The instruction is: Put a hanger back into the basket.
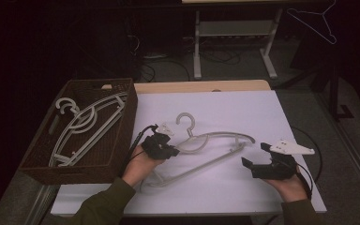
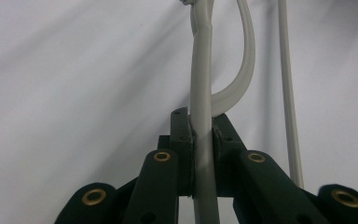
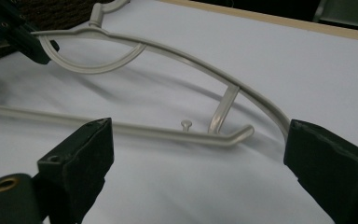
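A pale grey plastic hanger (image 1: 225, 136) lies across the middle of the white table (image 1: 243, 108), hook pointing to the far side. My left gripper (image 1: 171, 151) is shut on the hanger's upper arm just below the hook. In the left gripper view the arm (image 2: 200, 70) runs straight up between the closed pads of that gripper (image 2: 201, 126). My right gripper (image 1: 254, 154) is open, just right of the hanger's right end, with nothing between its jaws. In the right gripper view, the hanger's curved arm (image 3: 168, 49) and lower bar lie beyond the wide-open gripper (image 3: 198, 140), and the left gripper (image 3: 32, 44) shows at the upper left.
A brown wicker basket (image 1: 122, 136) stands on the table's left, holding several similar hangers (image 1: 82, 124). Another hanger (image 1: 316, 21) hangs at the far upper right. A desk frame (image 1: 197, 47) and cables are on the floor beyond the table's far edge.
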